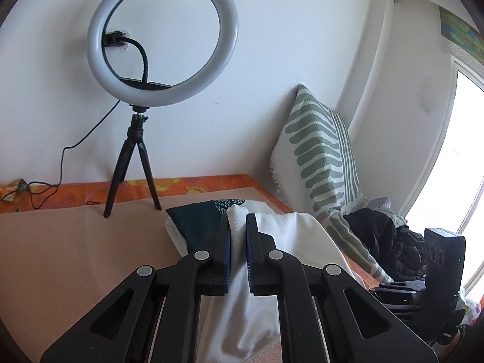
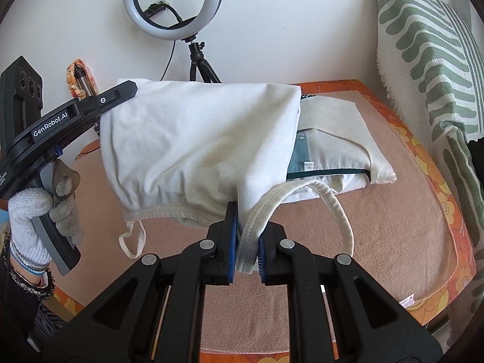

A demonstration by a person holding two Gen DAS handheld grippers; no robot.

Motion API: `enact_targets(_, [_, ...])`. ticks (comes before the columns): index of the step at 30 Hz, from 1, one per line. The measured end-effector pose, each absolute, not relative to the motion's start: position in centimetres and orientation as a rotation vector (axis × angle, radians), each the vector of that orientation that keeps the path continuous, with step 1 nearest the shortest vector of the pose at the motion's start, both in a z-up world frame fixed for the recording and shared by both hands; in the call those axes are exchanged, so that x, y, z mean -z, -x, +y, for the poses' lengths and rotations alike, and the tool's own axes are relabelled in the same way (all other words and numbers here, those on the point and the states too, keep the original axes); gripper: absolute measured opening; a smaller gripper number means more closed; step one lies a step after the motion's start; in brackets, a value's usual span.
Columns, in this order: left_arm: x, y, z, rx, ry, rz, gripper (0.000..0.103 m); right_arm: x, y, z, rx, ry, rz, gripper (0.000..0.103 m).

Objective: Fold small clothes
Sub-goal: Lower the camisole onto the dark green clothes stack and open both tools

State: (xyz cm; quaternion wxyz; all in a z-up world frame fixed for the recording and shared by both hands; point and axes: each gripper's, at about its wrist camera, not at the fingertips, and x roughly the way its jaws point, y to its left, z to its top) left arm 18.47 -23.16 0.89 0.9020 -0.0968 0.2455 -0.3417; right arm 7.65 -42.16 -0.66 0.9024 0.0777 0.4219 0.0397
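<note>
A white tank top [image 2: 196,139] hangs in the air above the pink mat [image 2: 378,227], held by both grippers. My right gripper [image 2: 246,220] is shut on its bottom edge near a strap. My left gripper [image 1: 238,227] is shut on the top's other end, which drapes down between its fingers [image 1: 225,242]; the left gripper also shows at the left of the right wrist view [image 2: 121,90]. Behind the top lies a stack of folded clothes [image 2: 338,151], white with a dark teal piece [image 1: 196,220].
A ring light on a black tripod [image 1: 133,157] stands at the back by the wall. A green-striped pillow [image 1: 320,157] leans in the right corner, with dark clothes [image 1: 387,242] beside it. An orange flowered cloth [image 2: 423,157] borders the mat.
</note>
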Motion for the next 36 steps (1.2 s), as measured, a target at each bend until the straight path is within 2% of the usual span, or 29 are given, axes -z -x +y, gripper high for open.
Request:
enact_targets(17, [-1.7,-24.0,-31.1,0.677,0.143,0.483,0.007,-0.5,-14.3,-51.1,0.046,-0.087,0.83,0.012])
enact_targets(36, [3.8,-30.4,-34.2,0.505,-0.007,0.533,0.009,6.8,-22.5,-54.0,0.027,-0.16,0.944,0.012])
